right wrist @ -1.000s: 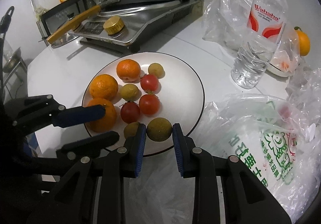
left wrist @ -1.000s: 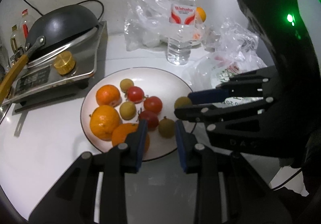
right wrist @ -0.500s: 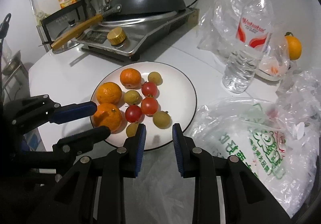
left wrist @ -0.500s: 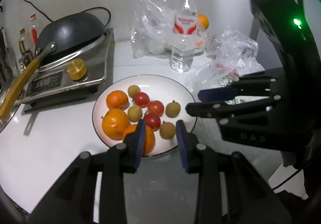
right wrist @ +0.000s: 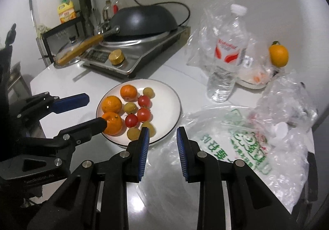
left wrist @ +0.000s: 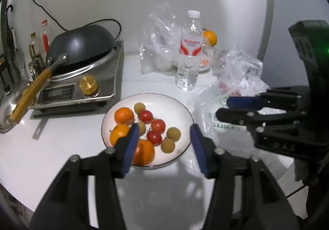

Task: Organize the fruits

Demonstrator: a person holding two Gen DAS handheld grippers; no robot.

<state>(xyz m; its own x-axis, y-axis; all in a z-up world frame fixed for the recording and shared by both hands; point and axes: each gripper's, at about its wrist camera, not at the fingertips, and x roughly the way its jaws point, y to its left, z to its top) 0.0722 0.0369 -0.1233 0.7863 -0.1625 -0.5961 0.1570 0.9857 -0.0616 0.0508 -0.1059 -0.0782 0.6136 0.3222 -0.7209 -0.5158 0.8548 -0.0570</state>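
Note:
A white plate (left wrist: 181, 106) (right wrist: 168, 102) holds three oranges (left wrist: 123, 115), three red tomatoes (left wrist: 158, 125) and several brownish longans (left wrist: 173, 132). My left gripper (left wrist: 164, 147) hangs above the plate's near edge. Its jaws are opening and nothing is between them. In the right wrist view the left gripper (right wrist: 96, 111) reaches in from the left beside an orange (right wrist: 112, 126). My right gripper (right wrist: 162, 143) is shut and holds nothing, over the plate's near right rim. From the left wrist view the right gripper (left wrist: 226, 109) hovers over the printed plastic bag (left wrist: 213, 118).
A water bottle (left wrist: 189, 53) (right wrist: 226, 59) stands behind the plate, with clear bags and another orange (left wrist: 209, 38) (right wrist: 278, 56) beyond it. Crumpled plastic bags (right wrist: 236, 137) cover the right. An upturned wok on a steel cooker (left wrist: 82, 44) (right wrist: 144, 22) fills the back left.
Both grippers have pulled back and up from the plate. The left jaws have widened. A longan that was at the right gripper's tips now lies on the plate.

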